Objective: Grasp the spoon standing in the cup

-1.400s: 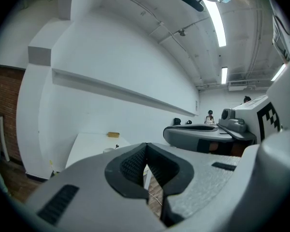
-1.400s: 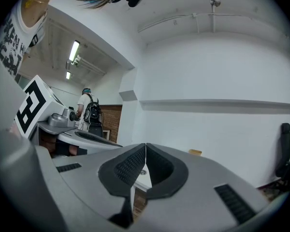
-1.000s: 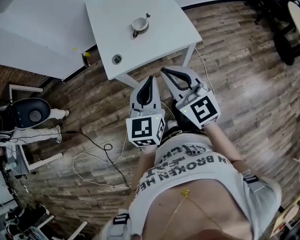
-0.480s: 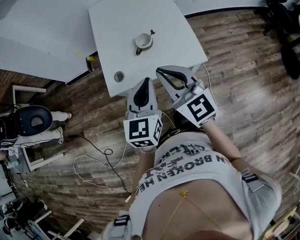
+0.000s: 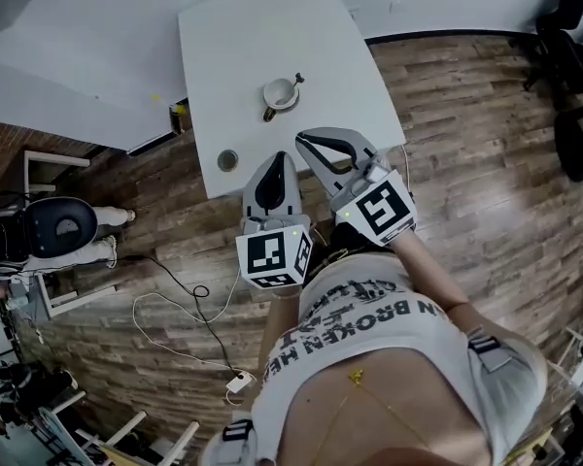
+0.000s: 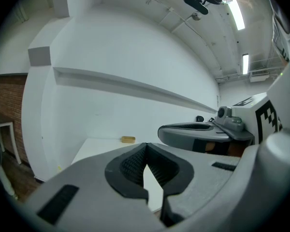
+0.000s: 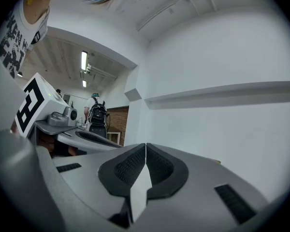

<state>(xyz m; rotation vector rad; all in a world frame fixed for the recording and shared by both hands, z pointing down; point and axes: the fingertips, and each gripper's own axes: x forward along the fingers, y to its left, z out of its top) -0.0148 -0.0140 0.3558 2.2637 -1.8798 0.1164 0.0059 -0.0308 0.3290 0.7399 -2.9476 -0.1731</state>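
left grey claw [image 5: 279,158] and right grey claw [image 5: 304,141] have slid nearer the white square table [image 5: 253,37], both clenched on nothing. thin spoon [image 5: 295,80] stands in the small white cup [image 5: 280,93], upper middle of the frame. one claw should open before reaching it.

Spoon [image 5: 295,80] end hidden inside cup [image 5: 278,96]

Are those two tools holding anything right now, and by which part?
Nothing. The left tool and right tool are shut and empty; the spoon stands in the cup.
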